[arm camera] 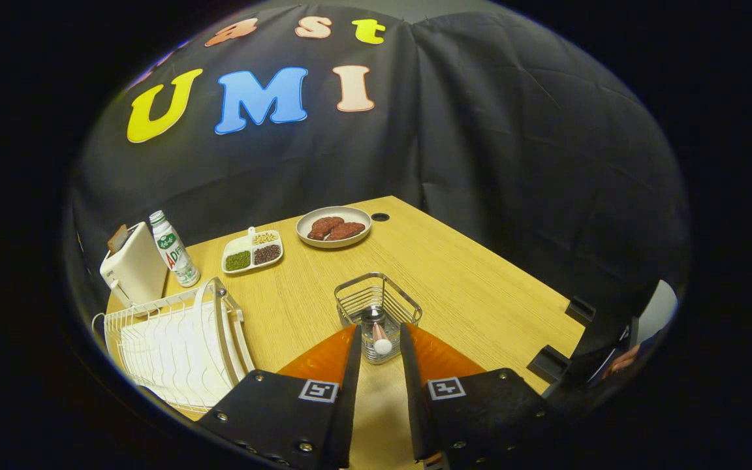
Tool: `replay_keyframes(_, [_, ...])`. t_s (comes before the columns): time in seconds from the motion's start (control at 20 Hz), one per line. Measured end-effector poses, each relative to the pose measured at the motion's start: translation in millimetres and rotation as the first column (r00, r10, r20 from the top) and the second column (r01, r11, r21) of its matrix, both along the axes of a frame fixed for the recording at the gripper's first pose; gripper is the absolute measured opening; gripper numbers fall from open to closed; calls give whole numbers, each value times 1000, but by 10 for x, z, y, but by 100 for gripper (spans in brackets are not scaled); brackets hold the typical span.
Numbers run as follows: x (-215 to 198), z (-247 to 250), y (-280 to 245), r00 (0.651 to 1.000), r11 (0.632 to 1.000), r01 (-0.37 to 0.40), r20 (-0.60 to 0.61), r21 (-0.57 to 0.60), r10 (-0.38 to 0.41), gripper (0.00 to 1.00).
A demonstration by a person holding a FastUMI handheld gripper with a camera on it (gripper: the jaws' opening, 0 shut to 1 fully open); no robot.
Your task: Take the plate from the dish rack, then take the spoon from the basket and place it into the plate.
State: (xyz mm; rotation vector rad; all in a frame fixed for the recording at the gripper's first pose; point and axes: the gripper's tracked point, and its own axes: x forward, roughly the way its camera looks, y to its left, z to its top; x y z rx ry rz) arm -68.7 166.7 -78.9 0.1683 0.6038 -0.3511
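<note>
A wire basket [379, 297] stands on the wooden table [480, 287], just ahead of my fingers. A spoon [381, 343] leans inside it, metal bowl down and pale handle end up, in the gap between my fingertips. My gripper [379, 331] is open and hangs over the near side of the basket; neither finger touches the spoon. To the left of the fingers stands a white dish rack [147, 339]. A white plate [227, 339] sits upright on edge in the rack's right end.
At the table's far end sit a round plate with two brown pieces of meat [333, 227] and a divided tray of beans [252, 251]. A bottle [173, 249] and a white toaster [133, 264] stand behind the rack. Black clamps [549, 362] grip the right table edge.
</note>
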Motion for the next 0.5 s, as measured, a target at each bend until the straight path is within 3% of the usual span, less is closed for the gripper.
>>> replay_keyframes(0.15, [115,-70,-25,1000,1000,-14,-9,2,14,36])
replay_keyframes(0.2, [115,-50,8,1000,1000,-18,-15,-4,18,13])
replay_keyframes(0.45, [156,-55,25,999,998,-40,-31,-49,39,12])
replay_keyframes(0.5, [169,-41,10,998,997,-53,-33,-62,51,5])
